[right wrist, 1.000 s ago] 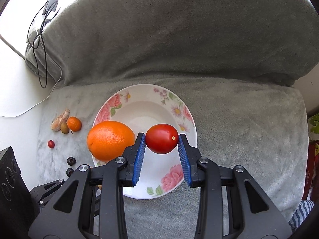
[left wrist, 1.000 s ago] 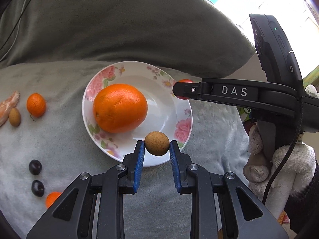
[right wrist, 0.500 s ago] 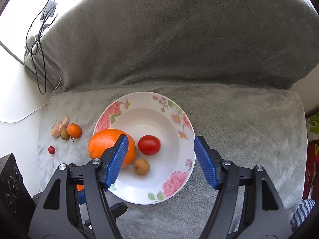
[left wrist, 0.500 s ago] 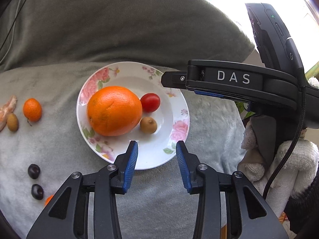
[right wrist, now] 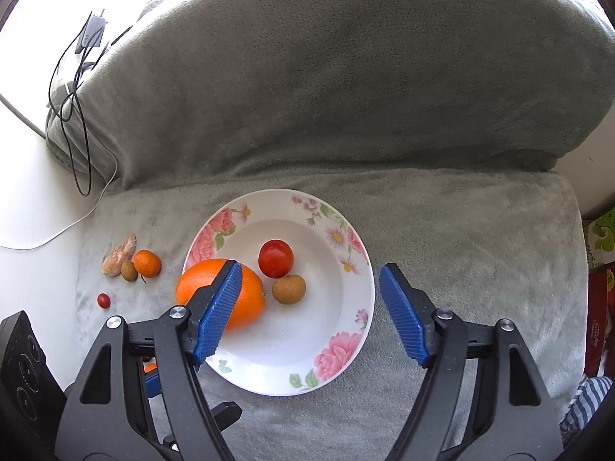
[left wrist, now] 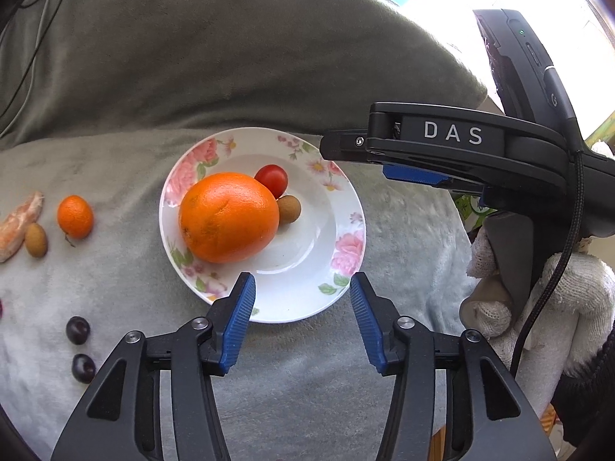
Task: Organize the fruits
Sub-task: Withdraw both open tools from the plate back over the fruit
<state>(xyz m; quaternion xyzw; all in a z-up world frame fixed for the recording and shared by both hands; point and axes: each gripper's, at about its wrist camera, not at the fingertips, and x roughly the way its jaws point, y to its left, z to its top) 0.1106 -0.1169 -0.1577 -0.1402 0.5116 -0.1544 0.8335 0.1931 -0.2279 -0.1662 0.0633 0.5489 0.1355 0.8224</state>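
Note:
A floral white plate (left wrist: 307,299) (right wrist: 346,330) lies on the grey blanket. It holds a large orange (left wrist: 228,217) (right wrist: 250,299), a red tomato (left wrist: 272,179) (right wrist: 276,258) and a brown longan (left wrist: 289,209) (right wrist: 289,289). My left gripper (left wrist: 301,322) is open and empty above the plate's near rim. My right gripper (right wrist: 311,307) is open and empty above the plate; it shows from the side in the left wrist view (left wrist: 419,157). Left of the plate lie a small mandarin (left wrist: 75,217) (right wrist: 147,263), another longan (left wrist: 36,239) (right wrist: 129,270), a peeled segment (left wrist: 21,226) (right wrist: 119,255) and two dark grapes (left wrist: 78,330).
A small red fruit (right wrist: 103,300) lies near the blanket's left edge. The grey cushion back (right wrist: 346,77) rises behind the plate. Black cables (right wrist: 73,88) hang at the far left. A white-gloved hand (left wrist: 546,307) holds the right gripper.
Both grippers opened and let go: the longan and the tomato now lie on the plate beside the orange. Both grippers have pulled back from the plate.

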